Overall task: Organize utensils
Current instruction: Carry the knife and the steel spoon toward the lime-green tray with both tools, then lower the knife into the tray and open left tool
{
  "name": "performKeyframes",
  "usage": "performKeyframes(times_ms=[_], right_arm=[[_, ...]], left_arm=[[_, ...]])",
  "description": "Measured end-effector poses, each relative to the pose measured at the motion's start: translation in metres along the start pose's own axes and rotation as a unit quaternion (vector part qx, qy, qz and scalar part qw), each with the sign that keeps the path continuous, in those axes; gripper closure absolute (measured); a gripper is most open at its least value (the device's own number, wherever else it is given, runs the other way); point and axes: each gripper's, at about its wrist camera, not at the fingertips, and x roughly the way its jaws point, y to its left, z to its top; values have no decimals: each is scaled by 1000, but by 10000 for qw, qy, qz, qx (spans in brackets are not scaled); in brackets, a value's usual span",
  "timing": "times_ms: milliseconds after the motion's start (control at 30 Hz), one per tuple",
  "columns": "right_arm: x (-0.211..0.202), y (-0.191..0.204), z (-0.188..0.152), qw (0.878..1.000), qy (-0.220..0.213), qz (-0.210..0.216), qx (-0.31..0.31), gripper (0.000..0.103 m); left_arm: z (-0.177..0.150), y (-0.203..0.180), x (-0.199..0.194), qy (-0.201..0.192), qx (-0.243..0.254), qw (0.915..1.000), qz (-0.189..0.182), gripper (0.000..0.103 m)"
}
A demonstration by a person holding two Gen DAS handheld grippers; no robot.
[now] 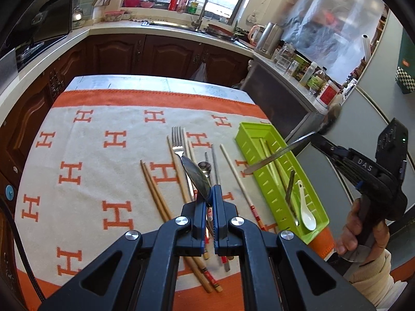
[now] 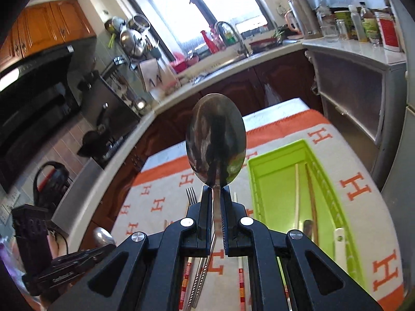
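Left wrist view: left tongs (image 1: 209,194) clamped on a metal spoon (image 1: 196,176), bowl sticking out past the tips. Below on the H-pattern cloth (image 1: 85,171): fork (image 1: 179,143), wooden chopsticks (image 1: 155,194), more utensils. Green tray (image 1: 247,129) to the right holds a white ceramic spoon (image 1: 306,211) and chopsticks. Right tongs (image 1: 315,136) hold a second metal spoon (image 1: 298,142) above the tray's far half.

Right wrist view: right tongs (image 2: 216,189) closed on that spoon's neck, bowl (image 2: 215,142) upright beyond the tips. Tray (image 2: 275,171) lies right of it; left tongs (image 2: 110,246) at near left.
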Motion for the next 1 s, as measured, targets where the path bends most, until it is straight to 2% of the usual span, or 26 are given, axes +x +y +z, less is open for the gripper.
performKeyframes(times_ms=[167,333,567,767,900,1000], right_arm=[[-71,-7,17,9977,-673,-109,-28,103],[-107,-17,24,9951,-752,-630,-83,103],[-109,-49,10,9946,-468,-901,201,103],[-94,-93,2,9900,-264,-1194,704,103],[-85,-126,-2,9858,-106,-1259,1104,103],[-77,-141,-4,9848,35,-1151,1300,102]], left_arm=[[14,-31,5,-20,232,9996,-169,102],[31,-60,21,16,360,9987,-350,102],[56,-97,59,217,453,9974,-513,102],[66,-133,104,750,552,9922,-831,102],[59,-154,137,1138,768,9877,-748,102],[48,-164,161,1481,989,9818,-657,90]])
